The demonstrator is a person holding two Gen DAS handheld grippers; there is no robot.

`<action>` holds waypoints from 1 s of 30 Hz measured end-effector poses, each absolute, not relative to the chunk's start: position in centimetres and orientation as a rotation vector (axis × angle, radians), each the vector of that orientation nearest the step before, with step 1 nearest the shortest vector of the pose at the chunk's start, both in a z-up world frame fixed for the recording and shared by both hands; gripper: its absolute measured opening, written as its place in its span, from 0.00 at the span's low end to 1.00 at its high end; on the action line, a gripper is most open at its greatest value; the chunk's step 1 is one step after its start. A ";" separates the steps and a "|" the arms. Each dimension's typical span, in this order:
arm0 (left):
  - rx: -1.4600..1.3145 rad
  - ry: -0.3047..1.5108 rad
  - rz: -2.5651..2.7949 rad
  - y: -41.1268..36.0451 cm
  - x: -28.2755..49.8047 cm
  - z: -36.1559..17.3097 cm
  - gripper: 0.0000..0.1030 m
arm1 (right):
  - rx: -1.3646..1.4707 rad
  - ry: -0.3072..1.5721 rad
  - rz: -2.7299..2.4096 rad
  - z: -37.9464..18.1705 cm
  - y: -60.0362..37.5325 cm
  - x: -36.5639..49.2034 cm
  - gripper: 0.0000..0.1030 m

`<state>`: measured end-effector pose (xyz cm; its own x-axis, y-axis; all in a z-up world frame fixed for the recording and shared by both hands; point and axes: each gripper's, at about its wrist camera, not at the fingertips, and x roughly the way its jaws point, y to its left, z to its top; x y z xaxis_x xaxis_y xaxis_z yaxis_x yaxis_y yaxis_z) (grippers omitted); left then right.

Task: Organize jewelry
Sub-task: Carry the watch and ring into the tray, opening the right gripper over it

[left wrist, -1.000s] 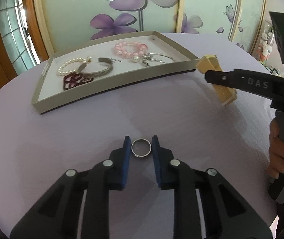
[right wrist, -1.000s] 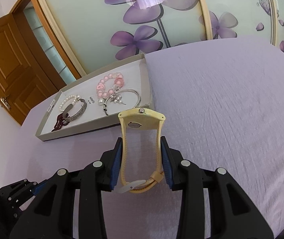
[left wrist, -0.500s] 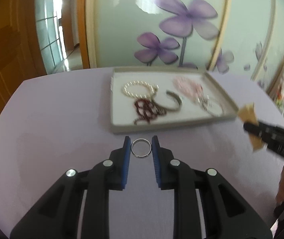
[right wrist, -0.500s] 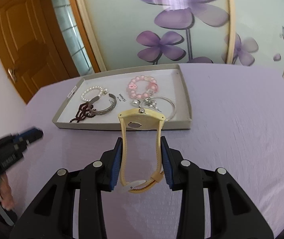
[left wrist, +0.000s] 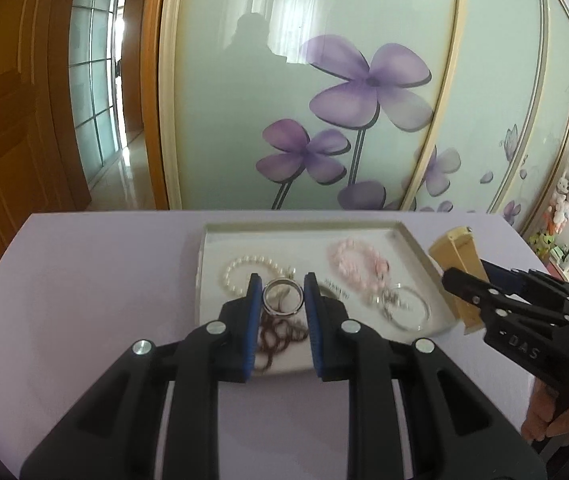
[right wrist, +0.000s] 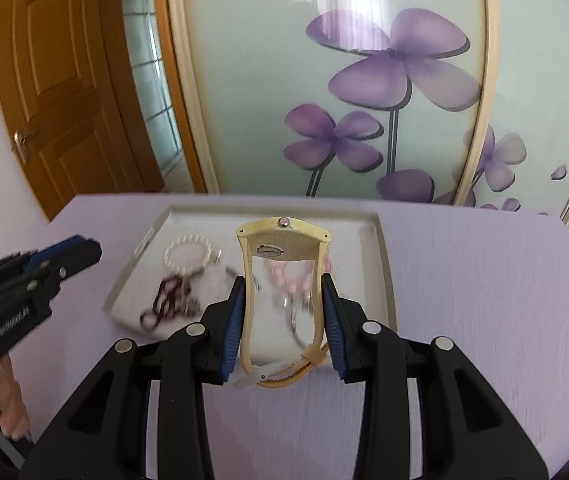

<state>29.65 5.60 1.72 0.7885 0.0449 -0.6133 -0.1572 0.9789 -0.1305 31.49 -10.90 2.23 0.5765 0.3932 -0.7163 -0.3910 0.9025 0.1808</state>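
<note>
**Ring and watch held above the jewelry tray**

The left gripper (left wrist: 283, 294) had its blue-padded jaws closed to a narrow gap on a silver ring (left wrist: 283, 297), which sat pinched at the very tips with its opening facing the camera. It was held over the near half of the shallow grey tray (left wrist: 418, 248) that lay on the lavender table (left wrist: 84, 280). In the tray, a white pearl bracelet (left wrist: 240, 270) lay toward the left, a dark red beaded piece (left wrist: 278, 334) showed just below the ring, a pink bead bracelet (left wrist: 358, 266) lay toward the right, and a thin silver bangle (left wrist: 406, 308) sat near the right front corner.

The right gripper (right wrist: 283, 314) was clamped on a cream-yellow wristwatch (right wrist: 283, 242), its jaws pressing the two sides of the strap loop so that the case stood upright beyond the fingertips and the buckle hung near the jaw roots. The watch was held above the tray, right of the ring, as the left camera showed at its right edge. The tray's contents were blurred in the right view, so finer detail could not be told. Behind the table stood glass panels (right wrist: 384, 80) printed with purple flowers and a wooden door (right wrist: 56, 80).
</note>
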 end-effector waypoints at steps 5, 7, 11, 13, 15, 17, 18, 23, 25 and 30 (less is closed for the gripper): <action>-0.251 0.656 0.124 6.8 32.5 1.1 0.21 | 0.054 0.818 0.407 1.2 -10.9 34.5 0.37; -0.265 0.647 0.144 7.2 33.0 0.6 0.21 | 0.078 0.806 0.393 0.4 -11.1 34.9 0.37; -0.342 0.629 0.141 8.7 32.7 -1.1 0.21 | 0.130 0.767 0.394 -1.8 -11.6 34.5 0.37; -0.330 0.649 0.141 9.0 33.0 -1.7 0.21 | 0.126 0.806 0.420 -2.7 -11.6 35.1 0.37; -0.314 0.641 0.155 9.1 33.0 -1.9 0.21 | 0.118 0.807 0.407 -3.0 -11.7 35.3 0.37; -0.308 0.648 0.150 9.1 33.1 -2.3 0.21 | 0.118 0.813 0.414 -3.1 -11.6 35.4 0.37; -0.307 0.649 0.150 9.0 33.1 -2.5 0.21 | 0.114 0.817 0.413 -3.1 -11.6 35.4 0.37; -0.291 0.657 0.130 8.4 33.1 -3.0 0.21 | 0.108 0.821 0.419 -3.3 -11.4 35.1 0.37; -0.276 0.636 0.121 8.1 32.8 -2.9 0.21 | 0.105 0.825 0.420 -3.5 -11.1 35.1 0.38; -0.285 0.626 0.115 8.0 32.6 -3.0 0.21 | 0.090 0.853 0.422 -4.3 -10.5 35.2 0.38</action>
